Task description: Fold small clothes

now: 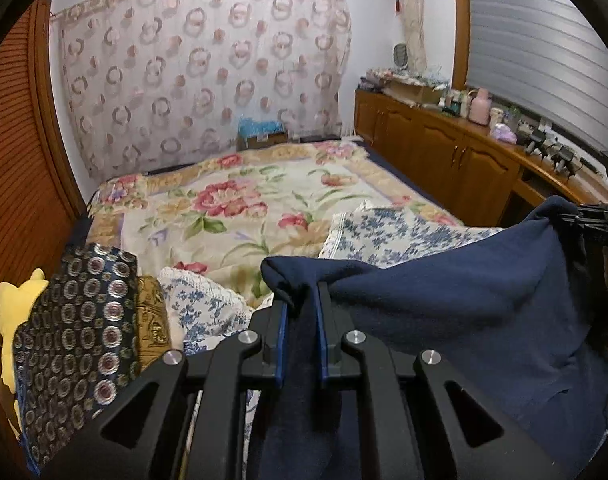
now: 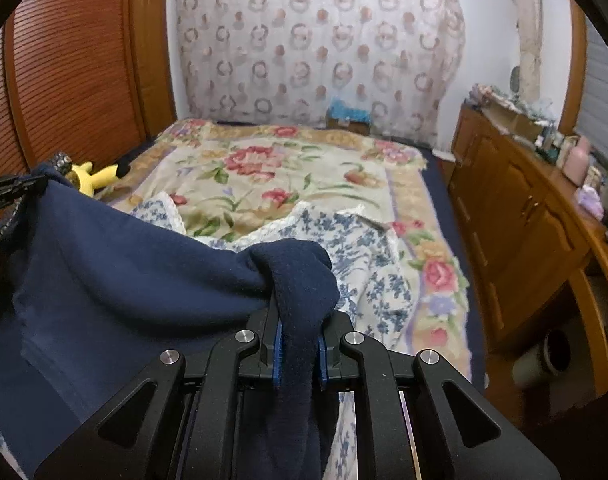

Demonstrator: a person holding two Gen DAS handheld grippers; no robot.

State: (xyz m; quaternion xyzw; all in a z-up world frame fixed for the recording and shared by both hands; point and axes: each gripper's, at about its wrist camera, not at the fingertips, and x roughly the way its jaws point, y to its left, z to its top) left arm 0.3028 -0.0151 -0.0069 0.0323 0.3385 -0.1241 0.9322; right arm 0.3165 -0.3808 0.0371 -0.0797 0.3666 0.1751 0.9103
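A navy blue fleece garment (image 1: 464,300) hangs stretched between my two grippers above the bed. My left gripper (image 1: 302,300) is shut on one corner of it, with cloth bunched between the blue pads. My right gripper (image 2: 300,320) is shut on the other corner of the garment (image 2: 124,264). The right gripper shows at the right edge of the left wrist view (image 1: 584,216). The left gripper shows at the left edge of the right wrist view (image 2: 8,190). The cloth sags between them and hides the bed below.
A bed with a floral blanket (image 1: 240,208) lies ahead. Blue-and-white floral cloths (image 1: 392,236) lie on it. A patterned dark cushion (image 1: 80,328) and a yellow plush toy (image 1: 12,312) sit at the left. A wooden cabinet (image 1: 444,152) with clutter runs along the right.
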